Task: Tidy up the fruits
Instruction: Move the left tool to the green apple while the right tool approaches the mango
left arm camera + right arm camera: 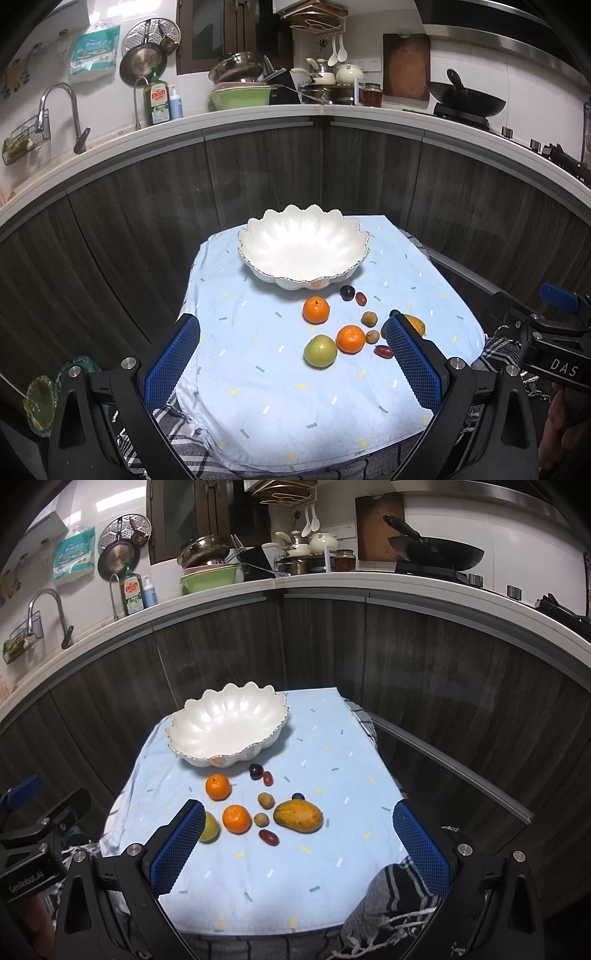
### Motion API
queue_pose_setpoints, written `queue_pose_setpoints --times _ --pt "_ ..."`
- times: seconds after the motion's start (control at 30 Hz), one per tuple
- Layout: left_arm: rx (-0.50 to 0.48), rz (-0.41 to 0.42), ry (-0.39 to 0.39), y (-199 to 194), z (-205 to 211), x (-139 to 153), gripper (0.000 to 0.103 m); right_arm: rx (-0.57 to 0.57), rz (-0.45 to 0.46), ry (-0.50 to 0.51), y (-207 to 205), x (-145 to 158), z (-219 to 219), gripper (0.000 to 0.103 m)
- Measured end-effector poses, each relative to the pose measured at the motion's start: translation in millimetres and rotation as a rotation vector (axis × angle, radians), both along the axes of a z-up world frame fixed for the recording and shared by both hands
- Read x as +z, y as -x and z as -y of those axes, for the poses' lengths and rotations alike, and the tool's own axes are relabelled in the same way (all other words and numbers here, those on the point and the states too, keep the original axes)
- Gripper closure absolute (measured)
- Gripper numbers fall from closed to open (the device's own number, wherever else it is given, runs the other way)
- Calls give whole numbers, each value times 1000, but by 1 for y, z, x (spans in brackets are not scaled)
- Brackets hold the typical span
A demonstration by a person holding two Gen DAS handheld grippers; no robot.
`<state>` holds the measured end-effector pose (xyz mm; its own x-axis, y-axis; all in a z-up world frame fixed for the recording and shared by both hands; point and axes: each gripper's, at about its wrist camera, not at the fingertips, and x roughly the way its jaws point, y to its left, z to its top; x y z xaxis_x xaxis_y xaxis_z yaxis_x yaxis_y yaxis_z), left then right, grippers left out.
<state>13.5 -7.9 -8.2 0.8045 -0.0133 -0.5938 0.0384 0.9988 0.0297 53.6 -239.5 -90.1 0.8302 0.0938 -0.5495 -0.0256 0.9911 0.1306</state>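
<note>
Mango [299, 816]: long axis crosswise, ahead of our right gripper [299, 843], nearer it than left gripper [291, 362]; both wide, empty.

Kitchen, L-shaped white countertop [258, 118] w/ dark wood-grain cabinet fronts [258, 173] below. Faucet [59, 107] at left; green dish soap bottle [157, 99] beside it. Green basin [242, 96] stacked w/ pans at corner. Cutting board [405, 66] leans on white-tiled wall. Black wok [467, 96] on stove, right. Dark window [207, 33] above counter.
</note>
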Motion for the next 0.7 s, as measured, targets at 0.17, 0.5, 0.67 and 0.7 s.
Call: queue_pose_setpoints --times 0.17,0.5,0.67,0.7 --pt "-3 -6 -14 -10 3 -7 1 10 -6 18 -11 -6 -1 0" --pt "-37 -39 -14 -31 9 -28 1 33 -41 25 -39 -25 -2 0" --pt "-35 -56 -13 -44 10 -39 1 38 -57 32 -51 -35 -4 0" --pt "-34 -61 -13 -46 10 -41 1 38 -60 34 -54 -38 -4 0"
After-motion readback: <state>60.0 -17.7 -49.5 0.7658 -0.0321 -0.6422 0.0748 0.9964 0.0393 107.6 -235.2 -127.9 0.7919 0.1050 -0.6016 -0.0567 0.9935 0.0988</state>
